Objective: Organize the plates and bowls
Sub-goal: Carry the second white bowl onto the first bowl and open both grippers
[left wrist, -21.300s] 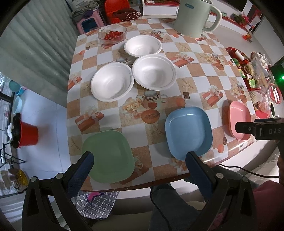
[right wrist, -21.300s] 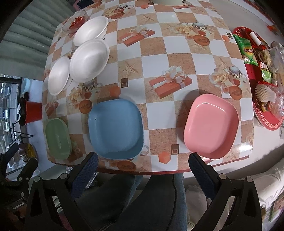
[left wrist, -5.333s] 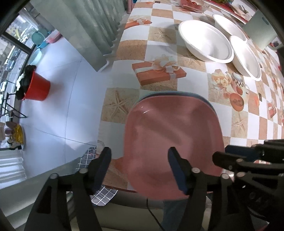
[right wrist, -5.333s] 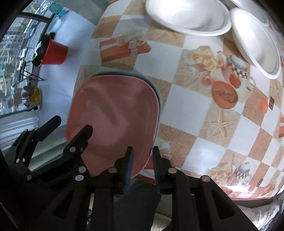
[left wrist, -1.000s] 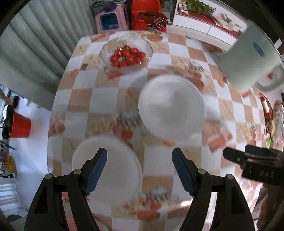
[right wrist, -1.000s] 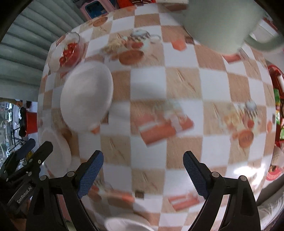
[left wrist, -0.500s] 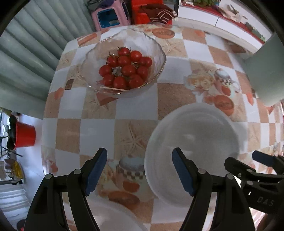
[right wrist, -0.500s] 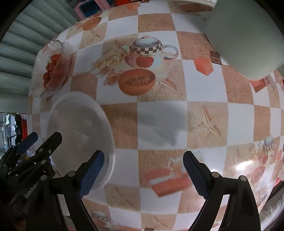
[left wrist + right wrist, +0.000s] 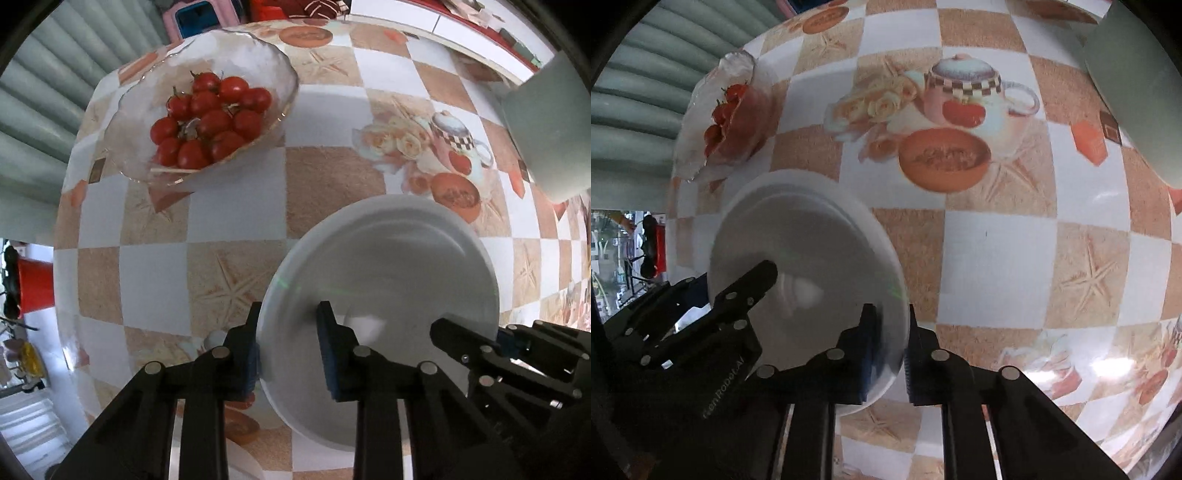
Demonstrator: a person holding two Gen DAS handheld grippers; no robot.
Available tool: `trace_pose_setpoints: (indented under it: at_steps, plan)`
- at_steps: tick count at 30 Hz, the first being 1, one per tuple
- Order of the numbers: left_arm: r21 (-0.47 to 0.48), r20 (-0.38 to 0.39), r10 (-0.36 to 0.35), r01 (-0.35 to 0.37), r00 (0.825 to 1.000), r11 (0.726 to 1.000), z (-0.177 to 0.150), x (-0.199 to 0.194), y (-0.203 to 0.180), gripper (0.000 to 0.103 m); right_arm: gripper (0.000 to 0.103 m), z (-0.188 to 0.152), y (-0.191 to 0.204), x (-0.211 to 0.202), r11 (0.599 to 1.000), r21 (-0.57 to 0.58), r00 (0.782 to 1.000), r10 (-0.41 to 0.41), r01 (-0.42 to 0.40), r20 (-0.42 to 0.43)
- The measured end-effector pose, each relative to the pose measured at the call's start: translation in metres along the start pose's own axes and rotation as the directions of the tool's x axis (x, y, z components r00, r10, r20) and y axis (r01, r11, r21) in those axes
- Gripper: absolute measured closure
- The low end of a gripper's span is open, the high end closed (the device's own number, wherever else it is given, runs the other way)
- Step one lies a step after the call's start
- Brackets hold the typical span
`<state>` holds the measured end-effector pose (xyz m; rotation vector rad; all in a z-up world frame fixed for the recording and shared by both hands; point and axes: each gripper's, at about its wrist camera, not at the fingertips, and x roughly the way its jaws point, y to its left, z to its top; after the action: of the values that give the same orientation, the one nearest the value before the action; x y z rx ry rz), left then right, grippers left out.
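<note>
Bench [image 9: 236, 206]: covered in a checked cloth of tan and white squares, printed with starfish, roses, teapots and orange bowls; it carries everything named here.
Pale green jug [image 9: 550, 125]: stands at the far right edge of the bench, cut off by the frame in both views, well apart from the glass bowl.
White bowl [image 9: 388, 273]: round and shallow, mouth up, in the near middle of the bench, between the glass bowl and the jug; both grippers have hold of it at opposite sides of its rim. Whether it rests on the bench or is lifted off it, I cannot tell.
Glass bowl [image 9: 199, 122]: clear, wavy-rimmed, at the far left of the bench, apart from the white bowl.
Cherry tomatoes [image 9: 210, 122]: a red heap inside the glass bowl, with a few stems showing.
Left gripper [image 9: 290, 349]: fingers narrowed onto the left rim of the white bowl, one blue pad outside the wall and the other inside it.
Right gripper [image 9: 890, 347]: fingers nearly together, pinching the right rim of the white bowl, one finger inside and one outside.
Second white dish [image 9: 240, 461]: only a curved white edge shows at the bottom of the left wrist view, near the left gripper; too little is seen to tell more.
</note>
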<state>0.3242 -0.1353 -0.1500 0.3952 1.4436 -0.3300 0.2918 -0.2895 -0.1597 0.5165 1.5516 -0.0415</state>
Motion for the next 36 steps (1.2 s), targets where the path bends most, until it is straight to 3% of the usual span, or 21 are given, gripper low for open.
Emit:
trace_pose_setpoints:
  at_steps: [6,13,23,31,33,36]
  plan:
    - [0.022,-0.023,-0.010,0.010,1.000,1.000,-0.026,-0.001,-0.018,0.072,0.088,-0.031,-0.012,-0.001,0.999,-0.022,0.999,-0.027,0.027,-0.037]
    - [0.111,-0.039,-0.018,0.023,0.999,0.994,-0.098,-0.005,-0.058,0.072,0.087,-0.100,-0.035,-0.001,0.999,0.000,0.995,-0.052,0.053,-0.080]
    - [0.163,-0.080,-0.046,0.059,0.996,0.985,-0.179,-0.007,-0.073,0.072,0.087,-0.188,-0.040,0.008,0.997,0.046,0.994,-0.056,0.060,-0.099]
    - [0.171,-0.066,-0.042,0.053,0.997,0.984,-0.174,-0.007,-0.081,0.068,0.085,-0.212,-0.032,0.005,0.995,0.048,0.993,-0.082,0.087,-0.089]
    - [0.164,-0.062,-0.050,0.059,0.997,0.985,-0.177,-0.017,-0.099,0.068,0.085,-0.214,-0.033,-0.002,0.995,0.048,0.994,-0.087,0.091,-0.072]
    - [0.162,-0.029,-0.054,0.058,0.998,0.985,-0.178,-0.037,-0.092,0.068,0.085,-0.210,-0.032,-0.023,0.995,0.041,0.995,-0.090,0.092,-0.045]
